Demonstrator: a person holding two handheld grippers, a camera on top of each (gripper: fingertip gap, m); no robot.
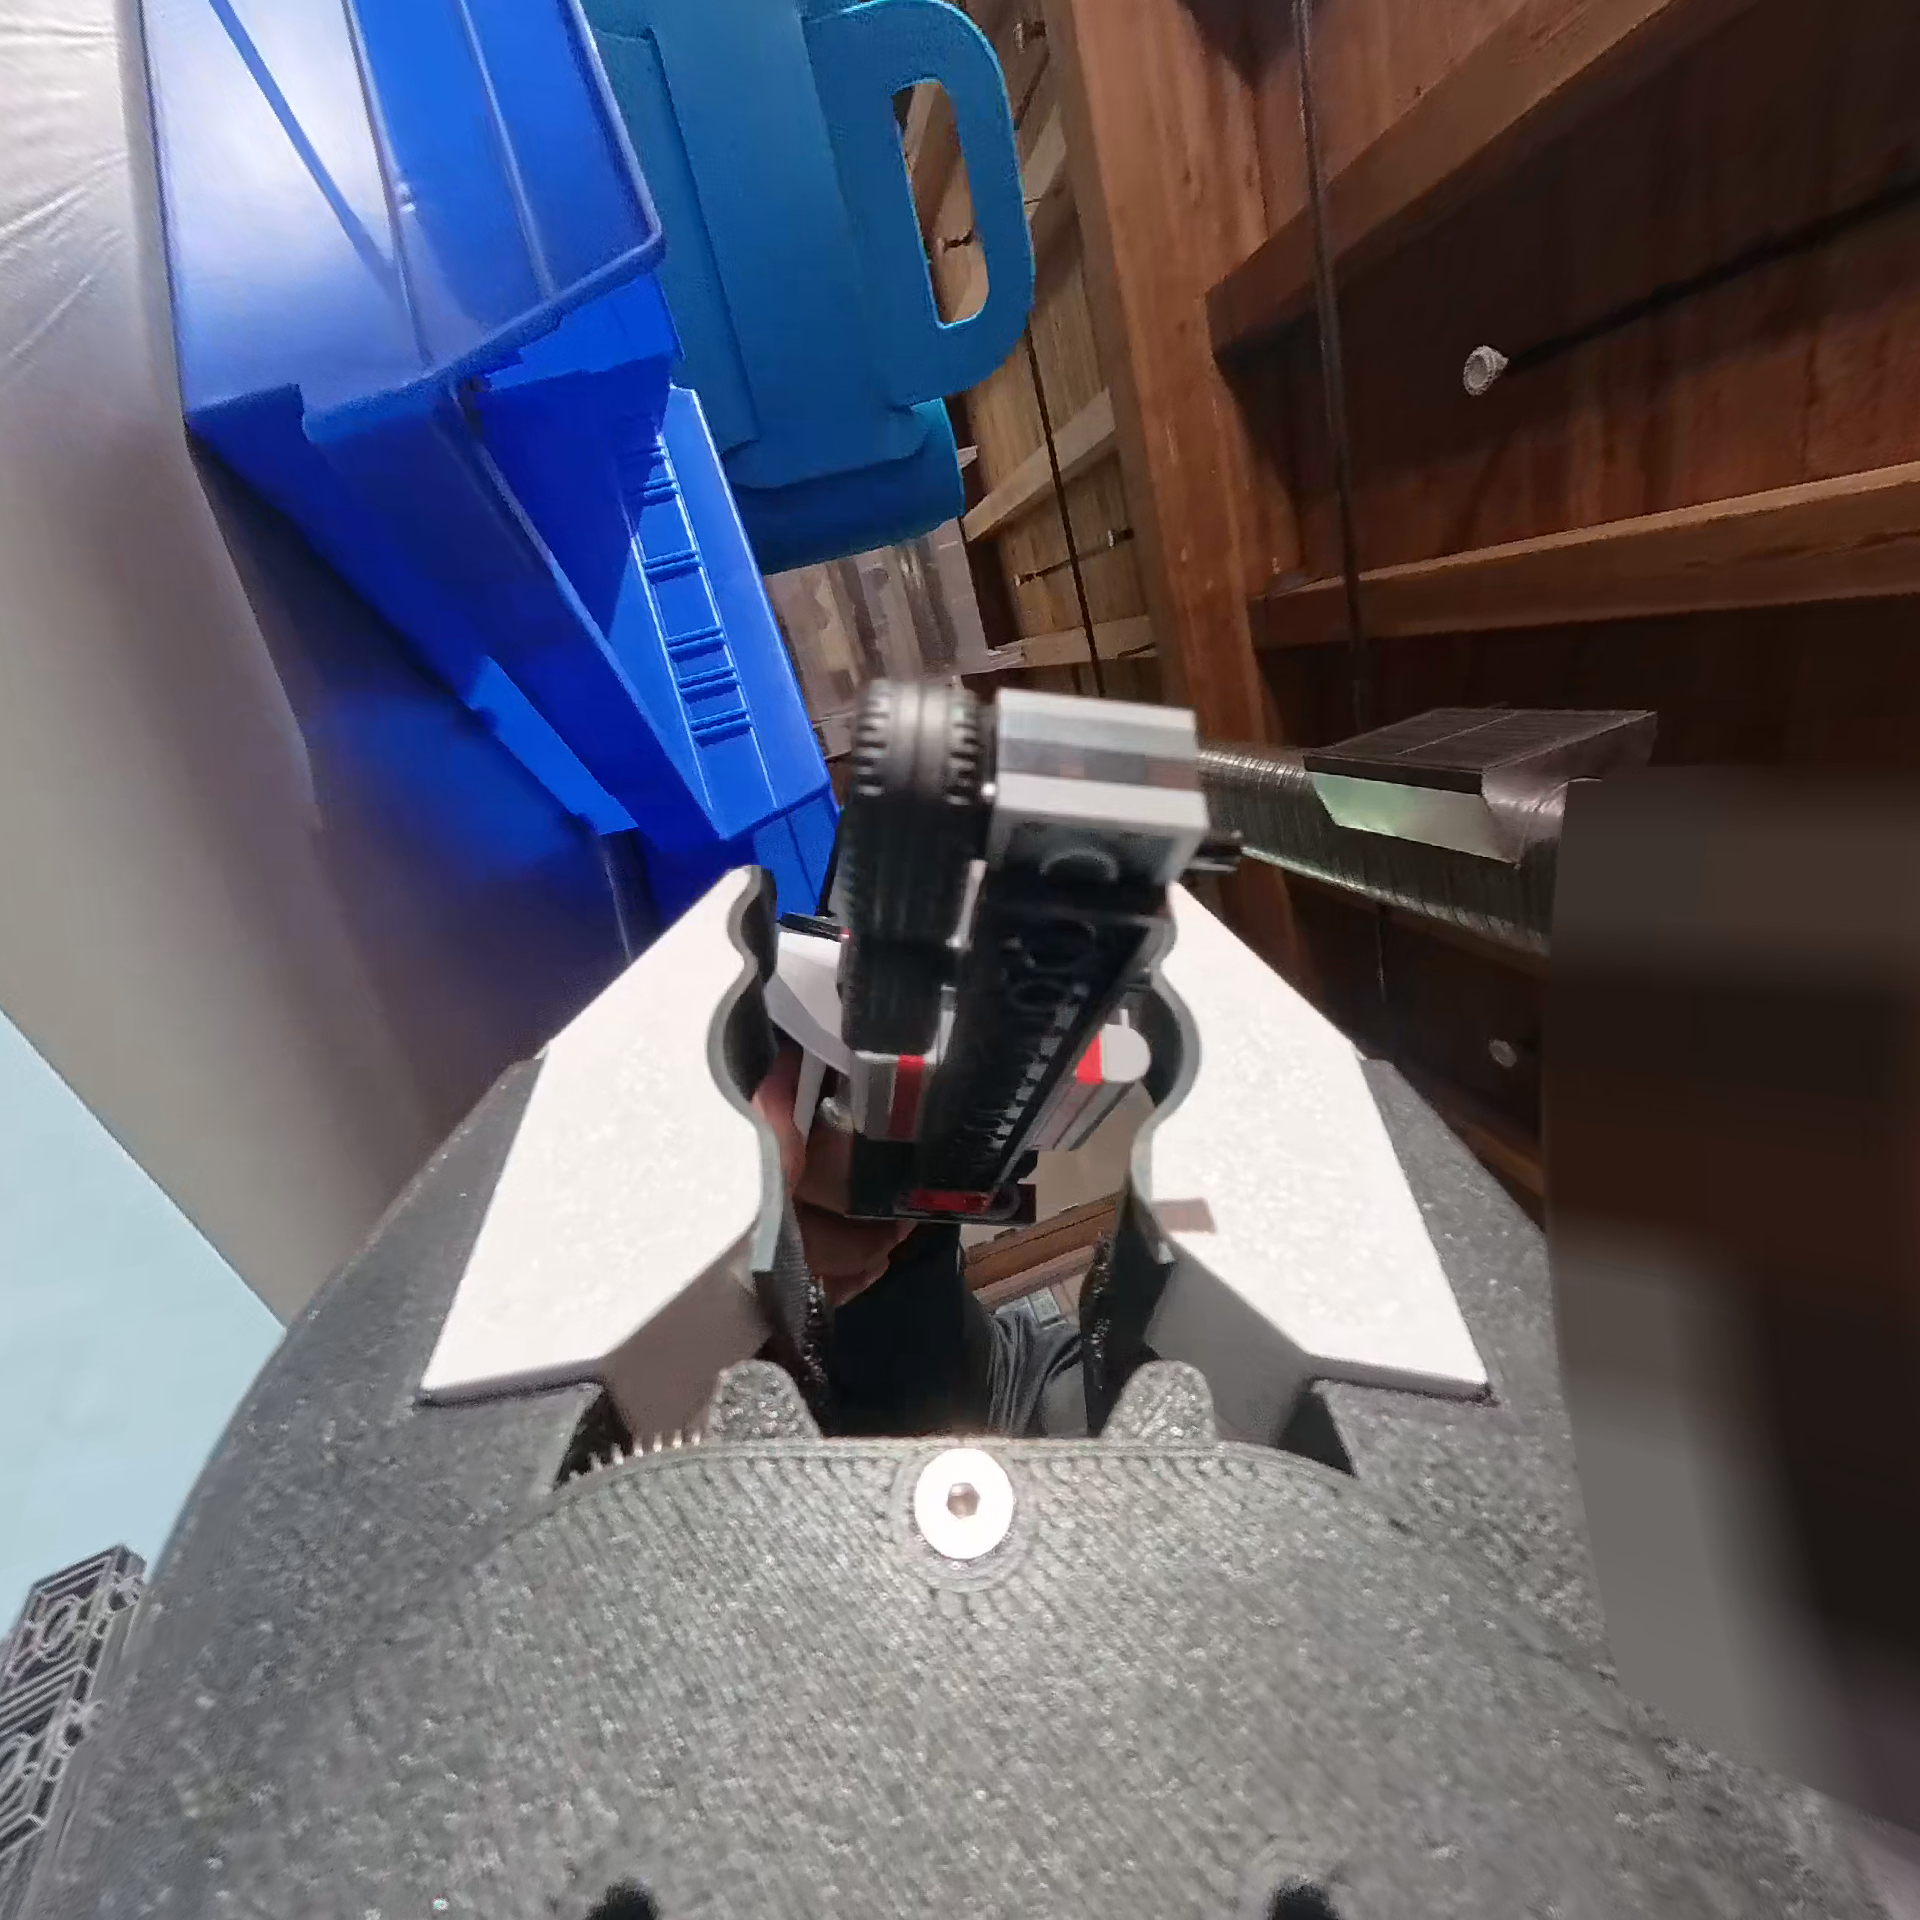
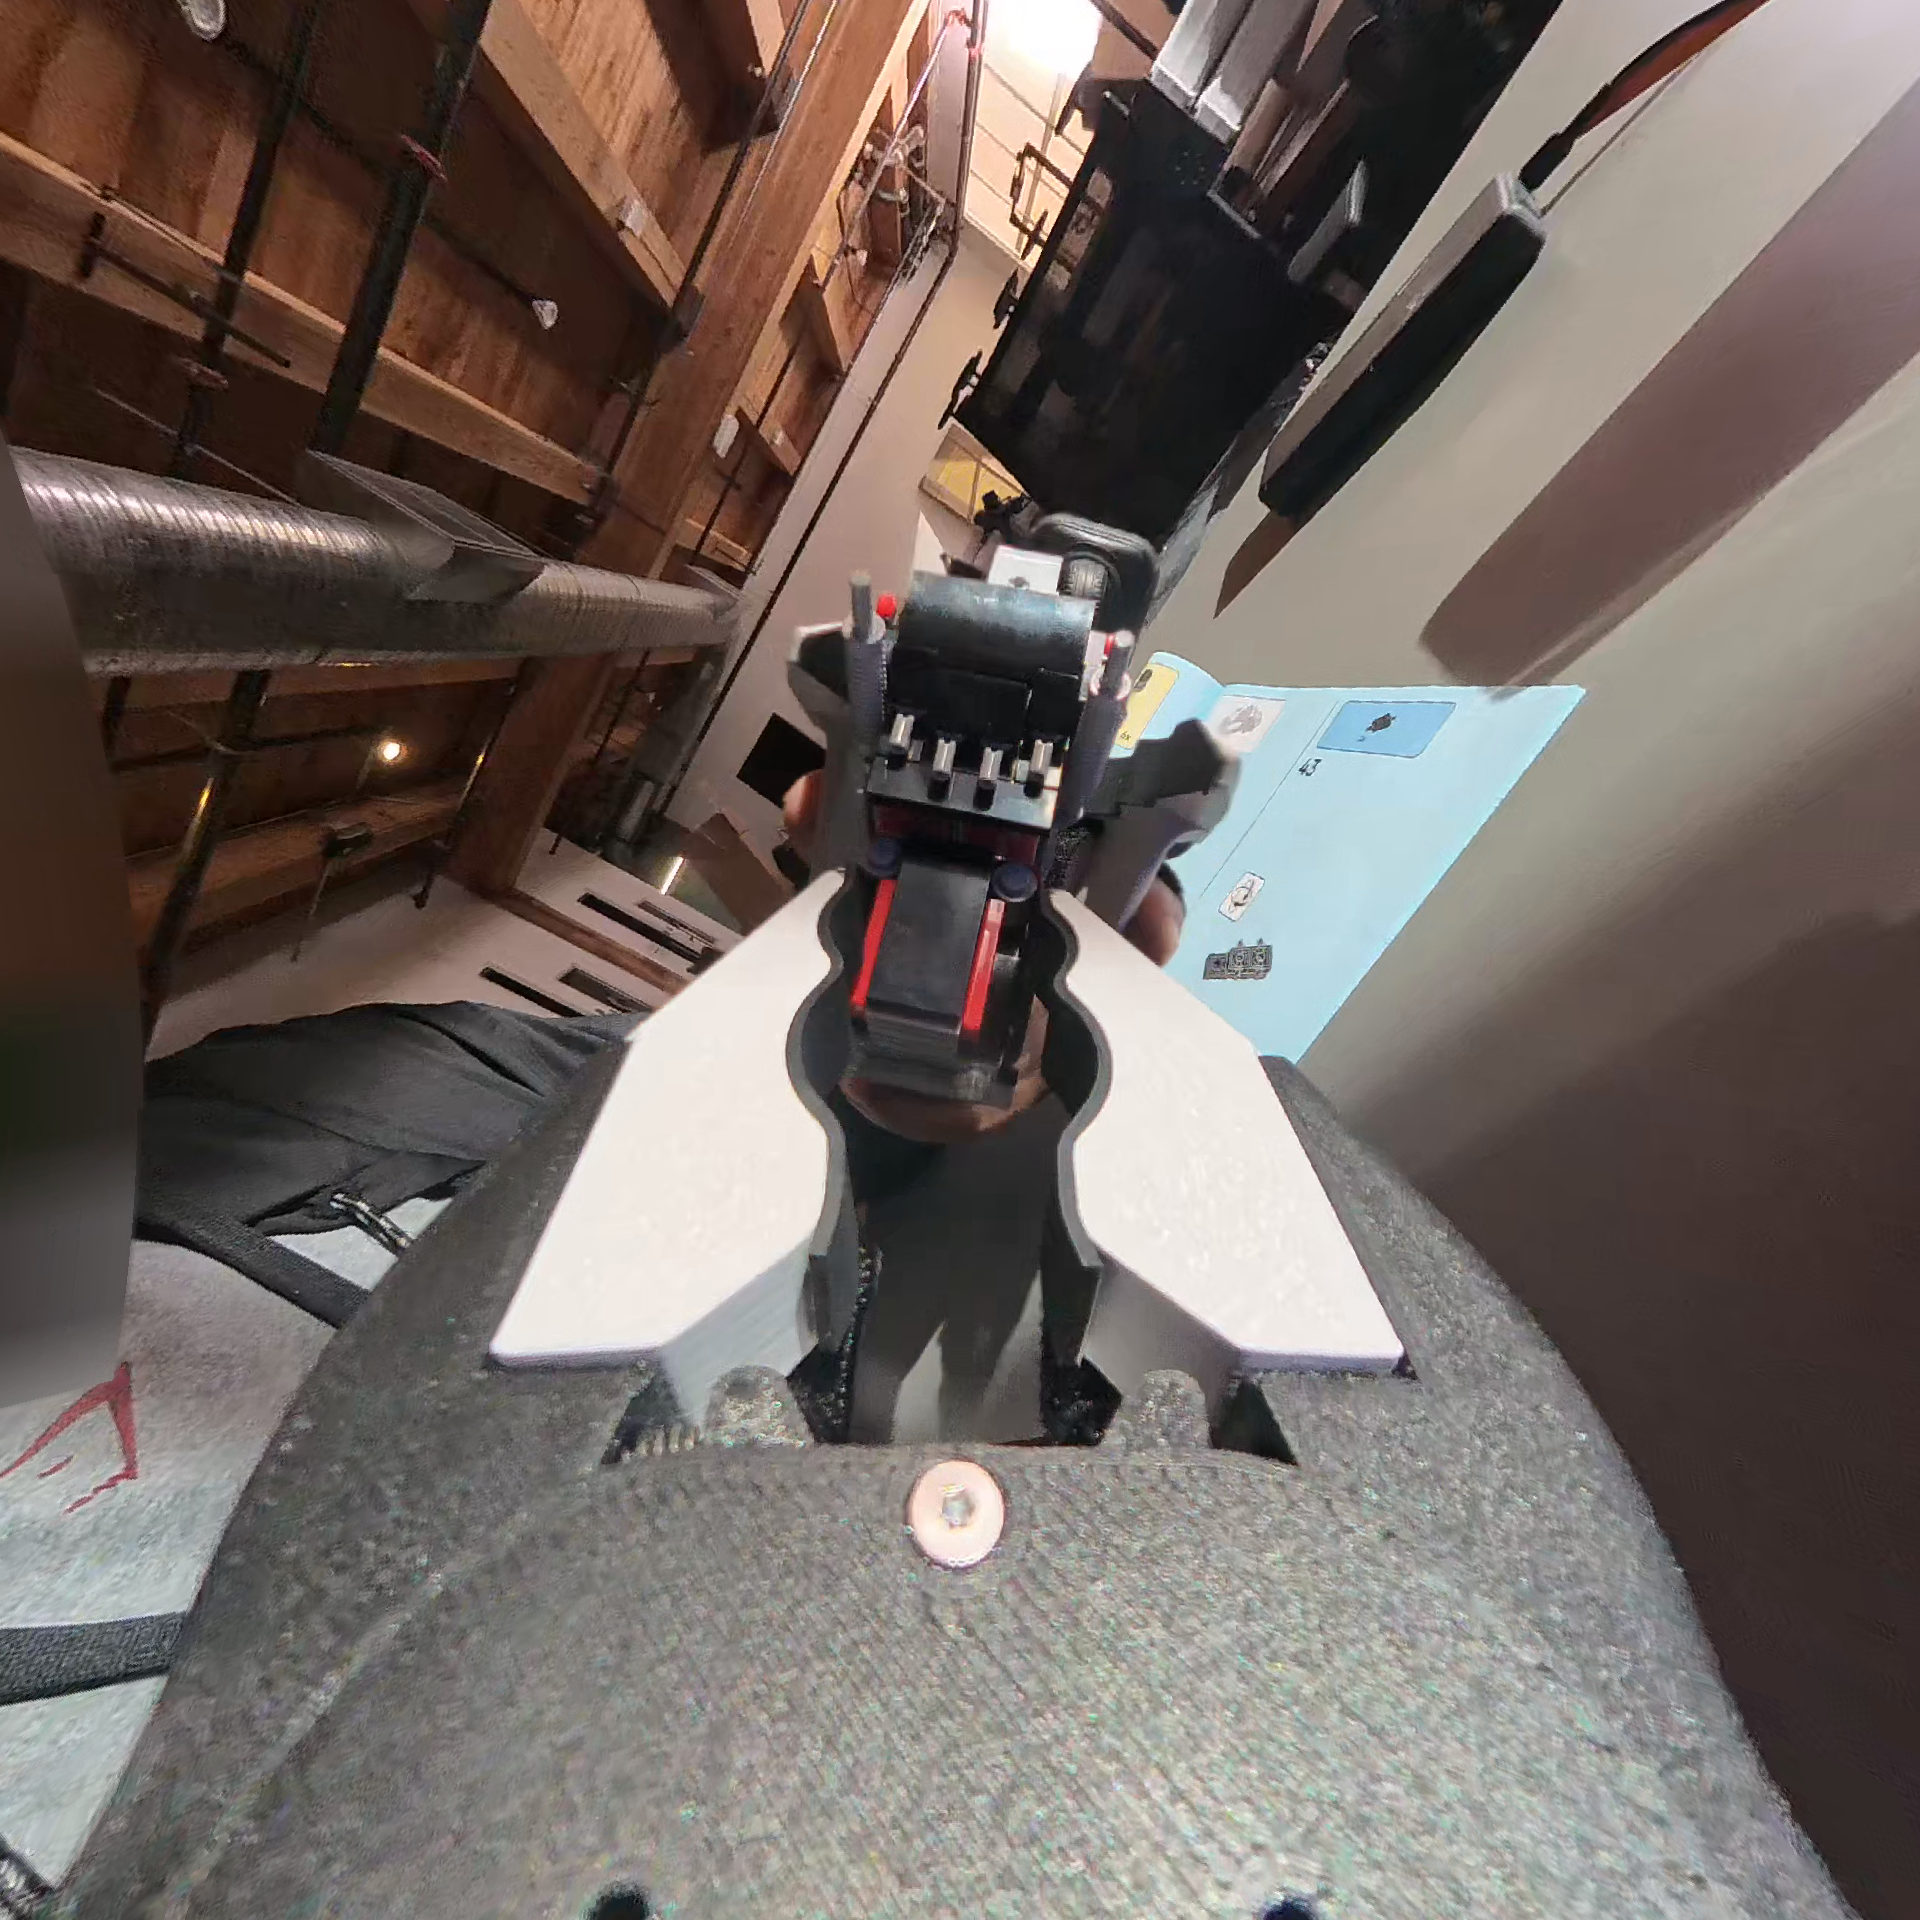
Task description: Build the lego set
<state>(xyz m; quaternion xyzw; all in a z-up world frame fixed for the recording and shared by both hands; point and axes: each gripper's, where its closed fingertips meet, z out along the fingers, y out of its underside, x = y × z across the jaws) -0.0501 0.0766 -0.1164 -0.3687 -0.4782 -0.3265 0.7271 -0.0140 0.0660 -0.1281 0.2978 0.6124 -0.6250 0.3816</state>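
Left jaws: the left gripper (image 1: 961, 1049) was clamped on the lego vehicle (image 1: 977, 997), its white fingers (image 1: 613, 1122) pressing the model's flanks.
Right jaws: the right gripper (image 2: 940, 987) was closed around the same lego vehicle (image 2: 951, 883) at its black-and-red end, though actual pad contact could not be confirmed.
Location of model: held aloft between the two grippers, off any surface, with timber ceiling joists (image 1: 1558, 312) behind it.
Long axis: in both wrist views the model ran lengthwise away from the camera, along the fingers, so the grippers faced each other down its length.
Underside: the left wrist view showed the black chassis plate (image 1: 1039, 1018) turned toward the camera, with a black tyre (image 1: 914, 810) on its left and a grey brick (image 1: 1091, 769) at the far end.
Upper side: the right wrist view showed a row of four small grey levers (image 2: 961, 764).
Nearer hand: judged equal, as each held one end; the next piece would probably require one gripper to let go.
Surroundings, left: blue plastic bins (image 1: 468, 416) lay to the far left.
Surroundings, right: a pale blue instruction booklet (image 2: 1382, 831) stood to the right of the model.
Writing: the booklet bore printed step marks and part diagrams, not transcribed; no brand mark was legible on the model.
Obscured: mosaic patches covered the frame edges.
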